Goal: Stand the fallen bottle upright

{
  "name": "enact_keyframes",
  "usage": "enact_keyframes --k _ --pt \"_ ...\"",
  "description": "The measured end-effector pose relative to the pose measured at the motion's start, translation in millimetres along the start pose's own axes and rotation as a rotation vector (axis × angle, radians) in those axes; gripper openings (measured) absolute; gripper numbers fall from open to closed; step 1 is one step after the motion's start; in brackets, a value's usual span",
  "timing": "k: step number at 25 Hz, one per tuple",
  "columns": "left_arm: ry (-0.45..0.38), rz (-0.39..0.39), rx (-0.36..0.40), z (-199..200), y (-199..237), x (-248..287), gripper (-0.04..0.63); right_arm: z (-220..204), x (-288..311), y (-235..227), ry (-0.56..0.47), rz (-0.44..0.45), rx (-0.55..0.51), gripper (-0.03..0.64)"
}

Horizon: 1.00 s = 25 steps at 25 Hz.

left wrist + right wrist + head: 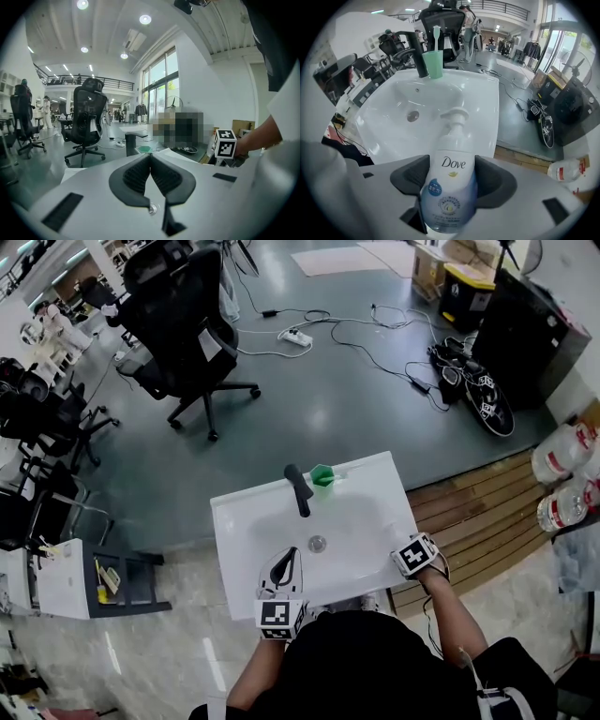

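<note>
A white and pale-blue Dove pump bottle [449, 187] fills the right gripper view. My right gripper [451, 180] is shut on its body, a dark pad pressed against each side. The pump head [457, 115] points away from the camera toward the basin of the white sink [483, 98]. In the head view the right gripper's marker cube [415, 554] sits at the sink's near right corner, and the bottle is hidden under it. My left gripper [281, 570] rests at the sink's near left edge; its jaws [150, 155] are shut with nothing between them.
A black faucet [298, 488] stands at the back of the sink, and beside it a green cup [432, 63] holds a toothbrush [436, 35]. Wooden slats [478, 512] and large water bottles [562, 451] lie to the right. Office chairs [183, 320] and floor cables [375, 338] are beyond.
</note>
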<state>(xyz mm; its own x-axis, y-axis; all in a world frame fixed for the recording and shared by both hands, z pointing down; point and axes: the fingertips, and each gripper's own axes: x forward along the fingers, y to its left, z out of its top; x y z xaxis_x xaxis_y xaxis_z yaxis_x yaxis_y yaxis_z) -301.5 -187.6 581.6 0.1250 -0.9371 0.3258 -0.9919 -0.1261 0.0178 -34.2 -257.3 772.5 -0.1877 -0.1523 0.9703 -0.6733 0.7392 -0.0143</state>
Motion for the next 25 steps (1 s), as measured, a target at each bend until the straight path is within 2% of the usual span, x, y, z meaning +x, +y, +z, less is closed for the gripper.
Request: enact_keyframes --k 1,3,4,5,7,9,11,19,25 --pt "0.0 0.0 -0.001 -1 -1 -1 0.018 3 1 0 -0.015 0.003 -0.007 0.314" --pt "0.001 0.0 -0.002 0 -5 -2 0.018 8 3 19 -0.052 0.093 0.012 0.314" --pt "-0.001 0.001 -0.003 1 -6 -3 0.018 6 2 30 -0.048 0.146 0.038 0.314" --pt "-0.004 0.004 -0.003 3 -8 -4 0.018 1 0 32 -0.029 0.154 0.052 0.313" --pt "-0.008 0.005 -0.002 4 -10 -7 0.018 -1 -2 20 -0.032 0.092 0.024 0.313" --pt "-0.008 0.003 0.001 1 -12 -9 0.018 7 -3 7 -0.089 0.008 -0.037 0.311" --pt "-0.001 0.004 0.007 -1 -12 -13 0.018 10 -7 3 -0.128 -0.032 -0.057 0.311" --pt "0.017 0.012 0.012 -4 -12 -17 0.018 26 -40 0 -0.291 -0.078 -0.052 0.308" --pt "0.001 -0.013 0.024 4 -22 -9 0.018 52 -89 1 -0.461 -0.082 -0.022 0.307"
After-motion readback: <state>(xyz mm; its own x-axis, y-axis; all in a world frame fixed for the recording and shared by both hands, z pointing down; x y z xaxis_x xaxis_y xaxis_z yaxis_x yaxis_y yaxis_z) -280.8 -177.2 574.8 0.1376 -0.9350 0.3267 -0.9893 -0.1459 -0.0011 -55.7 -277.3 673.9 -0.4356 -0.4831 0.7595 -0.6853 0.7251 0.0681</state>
